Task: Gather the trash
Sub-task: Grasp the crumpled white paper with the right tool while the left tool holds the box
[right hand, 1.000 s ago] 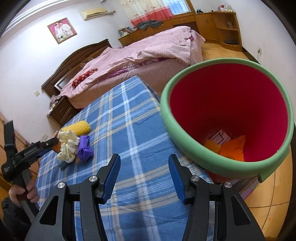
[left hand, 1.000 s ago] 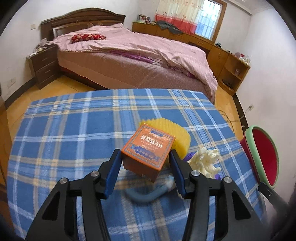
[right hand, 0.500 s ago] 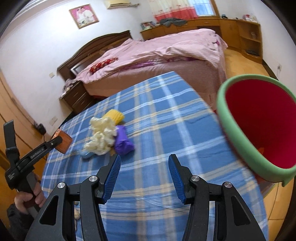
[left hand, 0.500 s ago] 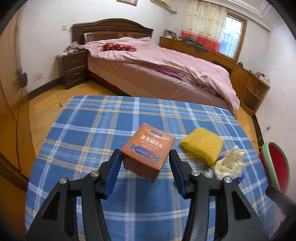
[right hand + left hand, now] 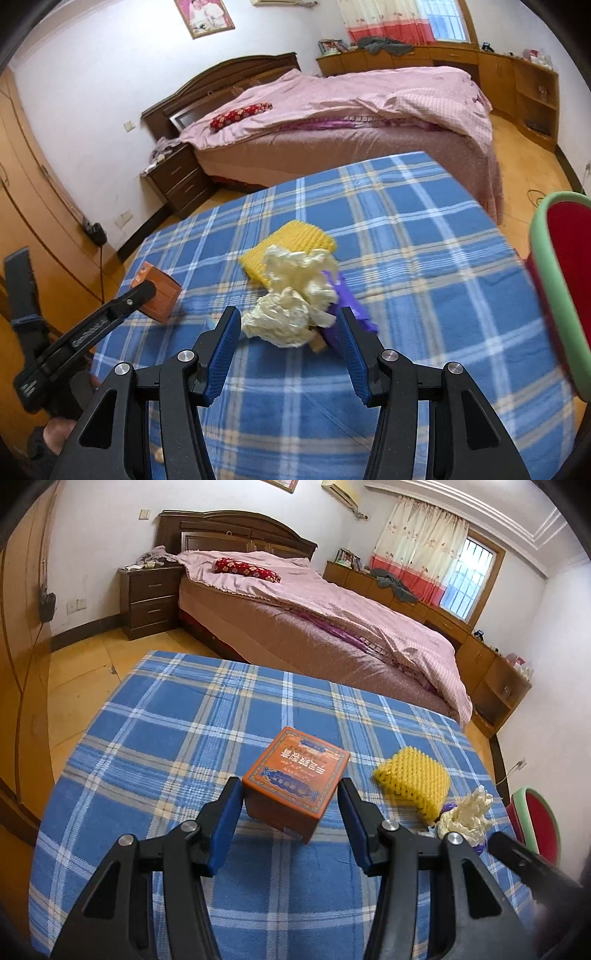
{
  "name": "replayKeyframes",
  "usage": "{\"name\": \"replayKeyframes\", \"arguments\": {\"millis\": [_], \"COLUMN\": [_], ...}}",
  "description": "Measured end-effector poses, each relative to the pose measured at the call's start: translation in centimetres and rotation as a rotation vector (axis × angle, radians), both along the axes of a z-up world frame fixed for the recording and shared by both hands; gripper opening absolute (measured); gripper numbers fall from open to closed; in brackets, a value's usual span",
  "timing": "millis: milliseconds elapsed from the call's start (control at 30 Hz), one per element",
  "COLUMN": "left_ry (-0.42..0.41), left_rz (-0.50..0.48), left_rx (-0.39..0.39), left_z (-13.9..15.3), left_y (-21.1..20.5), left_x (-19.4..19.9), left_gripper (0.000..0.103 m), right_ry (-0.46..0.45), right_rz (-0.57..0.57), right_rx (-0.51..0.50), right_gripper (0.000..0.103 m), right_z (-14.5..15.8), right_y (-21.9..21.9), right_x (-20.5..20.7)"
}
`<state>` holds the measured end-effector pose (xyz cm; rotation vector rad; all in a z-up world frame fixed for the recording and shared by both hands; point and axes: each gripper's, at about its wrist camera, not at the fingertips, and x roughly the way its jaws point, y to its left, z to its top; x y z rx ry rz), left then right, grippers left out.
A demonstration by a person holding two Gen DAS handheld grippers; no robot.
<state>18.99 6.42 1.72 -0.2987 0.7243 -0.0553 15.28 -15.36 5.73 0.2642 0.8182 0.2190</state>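
My left gripper [image 5: 290,808] pinches the orange box [image 5: 295,777] by two opposite side walls, carrying it clear of the blue plaid desk [image 5: 166,720]. I judge the box to be light, stiff cardboard, likely hollow; its flat walls suit the pads, though a hard squeeze could dent them. My right gripper [image 5: 290,345] stands spread and empty, low over the desk, with the crumpled white paper [image 5: 291,299] just beyond its tips. Touching the wad lie a purple wrapper [image 5: 345,308] on the right and a yellow foam net [image 5: 291,240] on the far side. All three look soft, light and compressible; the paper is best taken across its bulk. The red bin with a green rim [image 5: 561,288] waits at the right desk edge.
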Motion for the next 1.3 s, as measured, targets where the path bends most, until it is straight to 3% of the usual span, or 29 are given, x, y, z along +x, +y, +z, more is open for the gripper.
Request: {"name": "replayKeyframes", "arguments": {"millis": [467, 633, 733, 1300], "left_ry": [-0.006, -0.009, -0.016, -0.026], "left_rz": [0.020, 0.020, 0.016, -0.010], "left_rx": [-0.013, -0.015, -0.014, -0.010], "left_z": [-0.3, -0.3, -0.1, 0.1], "left_y": [0.5, 0.6, 0.5, -0.5], "left_x": [-0.2, -0.3, -0.5, -0.7], "left_gripper": [0.053, 0.053, 0.053, 0.053], "right_ry": [0.030, 0.041, 0.038, -0.059], "right_rz": [-0.022, -0.027, -0.029, -0.072], "right_rx": [-0.038, -0.029, -0.018, 0.084], "right_gripper": [0.054, 0.019, 0.010, 0.009], "right_z": [-2.0, -2.7, -2.8, 0.7], "right_y": [1.4, 1.1, 0.9, -2.9], "right_x": [2.6, 2.7, 2.4, -4.4]}}
